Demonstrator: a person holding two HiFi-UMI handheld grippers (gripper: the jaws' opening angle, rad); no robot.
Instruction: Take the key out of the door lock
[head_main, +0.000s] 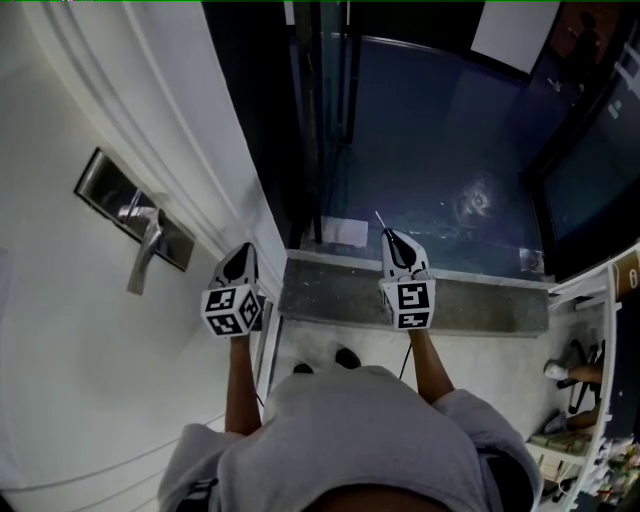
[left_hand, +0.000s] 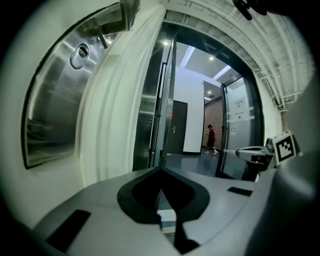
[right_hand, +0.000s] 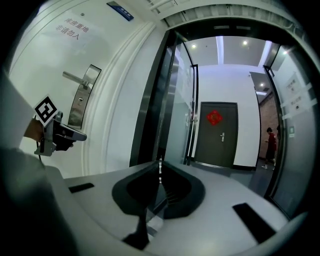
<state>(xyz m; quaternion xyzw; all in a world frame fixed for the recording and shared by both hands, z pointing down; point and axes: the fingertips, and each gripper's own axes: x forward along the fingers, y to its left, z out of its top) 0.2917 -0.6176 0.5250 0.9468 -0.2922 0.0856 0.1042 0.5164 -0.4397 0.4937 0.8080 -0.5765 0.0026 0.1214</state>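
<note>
The white door (head_main: 70, 330) fills the left of the head view, with its steel lock plate (head_main: 130, 210) and lever handle (head_main: 145, 255). In the left gripper view the plate (left_hand: 55, 110) stands close on the left, and its keyhole (left_hand: 80, 55) has no key in it. My right gripper (head_main: 392, 237) is out over the threshold, shut on a thin silver key (head_main: 380, 219). That key (right_hand: 160, 167) sticks up from the jaw tips of the right gripper (right_hand: 160, 176). My left gripper (head_main: 240, 252) is near the door's edge, shut and empty, its jaw tips (left_hand: 160, 171) meeting.
The doorway opens onto a dark blue hallway floor (head_main: 430, 150) past a grey stone threshold (head_main: 330, 290). Glass doors with metal frames (right_hand: 175, 100) stand ahead. A person in red (right_hand: 270, 145) walks far down the corridor. A shelf (head_main: 600, 400) is at the right.
</note>
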